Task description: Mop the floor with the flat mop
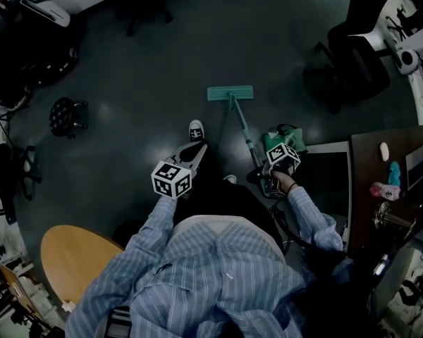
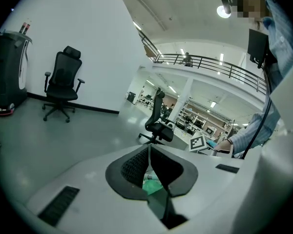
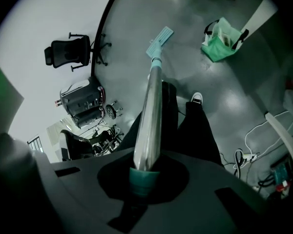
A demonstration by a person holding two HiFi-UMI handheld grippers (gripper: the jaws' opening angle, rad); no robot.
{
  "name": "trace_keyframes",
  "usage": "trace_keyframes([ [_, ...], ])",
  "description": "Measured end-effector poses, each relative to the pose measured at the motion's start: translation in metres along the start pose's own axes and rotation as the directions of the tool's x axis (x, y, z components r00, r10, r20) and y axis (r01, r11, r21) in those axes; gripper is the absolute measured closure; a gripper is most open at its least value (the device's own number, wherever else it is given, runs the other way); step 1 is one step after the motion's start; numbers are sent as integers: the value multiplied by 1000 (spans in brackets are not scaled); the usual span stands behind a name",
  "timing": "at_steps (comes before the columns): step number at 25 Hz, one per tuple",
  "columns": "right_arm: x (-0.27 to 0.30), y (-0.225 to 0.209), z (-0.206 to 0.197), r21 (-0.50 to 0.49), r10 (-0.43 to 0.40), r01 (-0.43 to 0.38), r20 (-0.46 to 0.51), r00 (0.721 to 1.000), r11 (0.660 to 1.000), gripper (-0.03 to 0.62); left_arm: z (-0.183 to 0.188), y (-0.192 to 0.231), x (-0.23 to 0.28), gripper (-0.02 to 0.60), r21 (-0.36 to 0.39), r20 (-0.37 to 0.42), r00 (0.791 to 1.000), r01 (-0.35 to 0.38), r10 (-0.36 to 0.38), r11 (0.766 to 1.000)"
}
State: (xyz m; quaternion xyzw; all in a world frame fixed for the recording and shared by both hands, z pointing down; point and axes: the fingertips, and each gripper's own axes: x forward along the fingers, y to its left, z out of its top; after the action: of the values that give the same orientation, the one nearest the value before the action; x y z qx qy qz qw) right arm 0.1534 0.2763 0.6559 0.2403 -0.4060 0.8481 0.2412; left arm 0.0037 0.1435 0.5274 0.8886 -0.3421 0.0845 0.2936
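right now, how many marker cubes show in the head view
2. One cube sits on the left tongs, near the shoe; the other cube is on the right tongs, shut on the mop handle. None looks hidden.

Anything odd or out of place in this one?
Nothing looks spilled or damaged. One oddity: only the right gripper holds the mop. The left gripper is shut on nothing and points across the room. A green bag sits on the floor near the mop's pole.

Blue-white striped long-sleeved shirt; dark trousers; white sneaker; pale grey left tool, black-white marker cube.
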Motion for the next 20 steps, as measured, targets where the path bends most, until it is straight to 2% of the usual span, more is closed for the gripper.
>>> trace_keyframes([
  [11, -17, -50, -92, 8, -36, 36, -65, 997, 999, 584, 7, -24, -11, 566, 36, 10, 1000, 22, -22, 999],
  [20, -10, -49, -111, 24, 6, -5, -59, 998, 1000, 583, 3, -35, -19, 566, 59, -6, 998, 67, -66, 996],
])
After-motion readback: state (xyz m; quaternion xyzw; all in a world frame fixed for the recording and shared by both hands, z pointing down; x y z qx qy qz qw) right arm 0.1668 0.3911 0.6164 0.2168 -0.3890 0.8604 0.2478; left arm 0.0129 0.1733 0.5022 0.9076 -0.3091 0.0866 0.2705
